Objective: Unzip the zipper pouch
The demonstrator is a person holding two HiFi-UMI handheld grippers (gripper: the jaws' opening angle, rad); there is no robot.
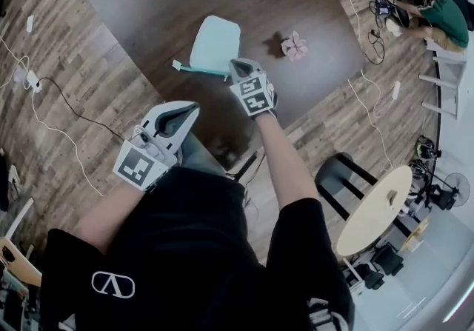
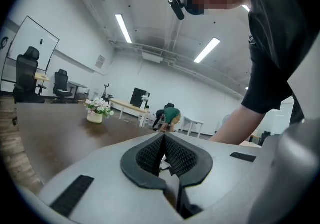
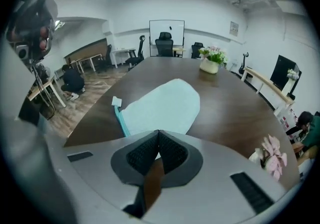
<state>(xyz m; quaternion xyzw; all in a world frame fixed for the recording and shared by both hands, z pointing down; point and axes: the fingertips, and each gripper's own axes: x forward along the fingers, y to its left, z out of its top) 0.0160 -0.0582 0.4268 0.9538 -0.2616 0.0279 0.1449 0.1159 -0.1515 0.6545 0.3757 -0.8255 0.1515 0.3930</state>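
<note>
A pale mint zipper pouch (image 1: 215,44) lies flat on the dark brown table (image 1: 148,4). In the right gripper view the pouch (image 3: 162,103) has its teal zipper edge (image 3: 120,124) along the left side, ending in a small white tab (image 3: 116,101). My right gripper (image 1: 237,67) hovers at the pouch's near edge, jaws shut with nothing between them; its tips (image 3: 159,134) sit just short of the fabric. My left gripper (image 1: 189,109) is drawn back near the table's near edge, apart from the pouch. Its jaws (image 2: 163,137) are shut and empty.
A small pink flower ornament (image 1: 295,46) sits on the table right of the pouch. A white pot of flowers (image 3: 210,62) stands farther down the table. A person in green crouches on the floor (image 1: 437,12). A black chair (image 1: 342,178) and a round table (image 1: 375,209) stand at my right.
</note>
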